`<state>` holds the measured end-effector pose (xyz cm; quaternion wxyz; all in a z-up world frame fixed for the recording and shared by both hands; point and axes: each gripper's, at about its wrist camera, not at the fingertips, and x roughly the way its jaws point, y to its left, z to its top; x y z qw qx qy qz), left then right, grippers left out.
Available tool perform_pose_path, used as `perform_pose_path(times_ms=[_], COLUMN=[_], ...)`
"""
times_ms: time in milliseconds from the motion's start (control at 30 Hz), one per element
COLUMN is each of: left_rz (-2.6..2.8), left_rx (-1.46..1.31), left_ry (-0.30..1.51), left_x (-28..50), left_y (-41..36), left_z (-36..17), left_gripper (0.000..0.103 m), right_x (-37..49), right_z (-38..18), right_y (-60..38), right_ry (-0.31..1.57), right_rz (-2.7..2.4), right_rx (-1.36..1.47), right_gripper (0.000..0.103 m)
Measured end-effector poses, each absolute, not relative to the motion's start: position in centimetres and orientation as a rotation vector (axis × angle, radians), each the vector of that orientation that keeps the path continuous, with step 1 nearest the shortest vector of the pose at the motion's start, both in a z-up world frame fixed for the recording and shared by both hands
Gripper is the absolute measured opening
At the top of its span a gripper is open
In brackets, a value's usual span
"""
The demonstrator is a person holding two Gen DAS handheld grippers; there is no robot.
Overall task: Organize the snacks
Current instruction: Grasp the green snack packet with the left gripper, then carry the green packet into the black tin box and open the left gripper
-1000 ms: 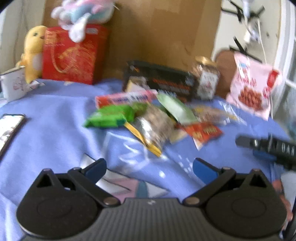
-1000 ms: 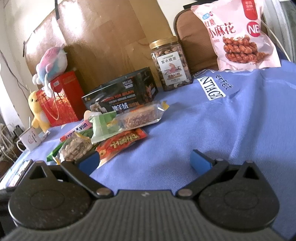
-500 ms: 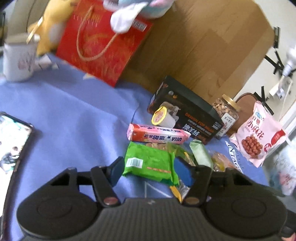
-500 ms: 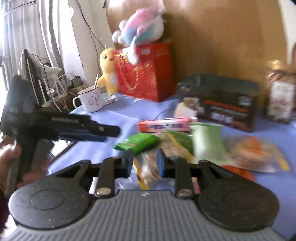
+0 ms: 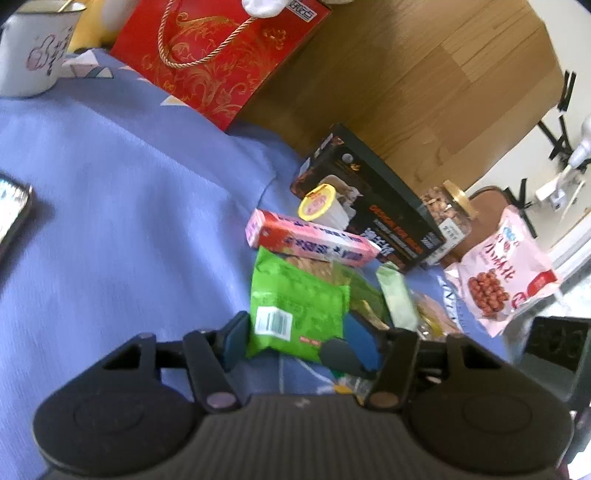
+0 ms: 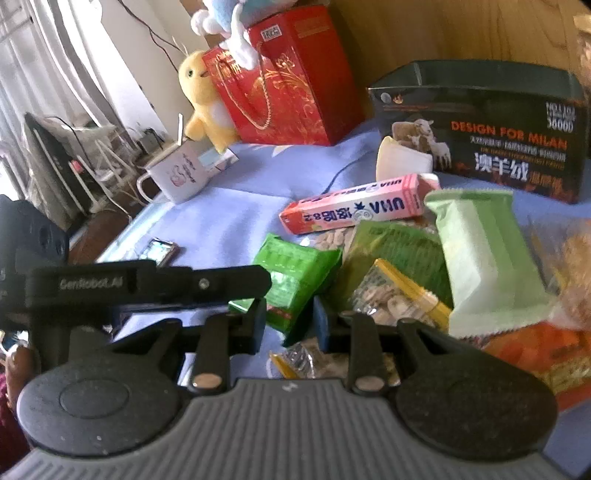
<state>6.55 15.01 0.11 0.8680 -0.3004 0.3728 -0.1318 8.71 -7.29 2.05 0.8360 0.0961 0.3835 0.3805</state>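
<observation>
Both grippers closed around green packet

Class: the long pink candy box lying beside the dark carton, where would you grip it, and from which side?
Grip the pink candy box across its narrow width near the middle, coming from above. It lies flat and long, partly resting on the snack packets, with its long sides exposed; the white cup crowds one end.

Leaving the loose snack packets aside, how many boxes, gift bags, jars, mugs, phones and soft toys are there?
Boxes: 2 (dark box, pink box)
Gift bags: 1 (red gift bag)
Jars: 1 (jar)
Mugs: 1 (mug)
Phones: 1 (phone)
Soft toys: 2 (yellow toy, pastel toy)
Total: 8
</observation>
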Motion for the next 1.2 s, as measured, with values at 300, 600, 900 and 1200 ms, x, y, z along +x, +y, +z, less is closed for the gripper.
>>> perform_pose_path(times_ms=[300, 600, 900, 1200], left_rz=[-0.325, -0.472, -0.431, -0.378], left_rx=[-0.547, -0.489, -0.428, -0.436], left_ry=[0.655, 0.671, 0.759, 0.624], left_x=[8.4, 22.4, 27.5, 21.4], left_y=[13.2, 5.7, 2.3, 6.9], left_z=[7.2, 10.1, 6.3, 9.3], left_gripper=[0.055, 0.055, 0.066, 0.072], right_x=[8.7, 19.0, 23.3, 18.4], right_z=[6.9, 10.6, 7.4, 8.7], right_y=[-8.9, -15.2, -16.3, -19.0], right_ry=[0.573, 0.516, 0.602, 0.533], right_rz=[0.805, 0.564, 0.472, 0.504], right_rx=[0.195, 0.226, 0.174, 0.24], right_gripper=[0.026, 0.026, 0.034, 0.044])
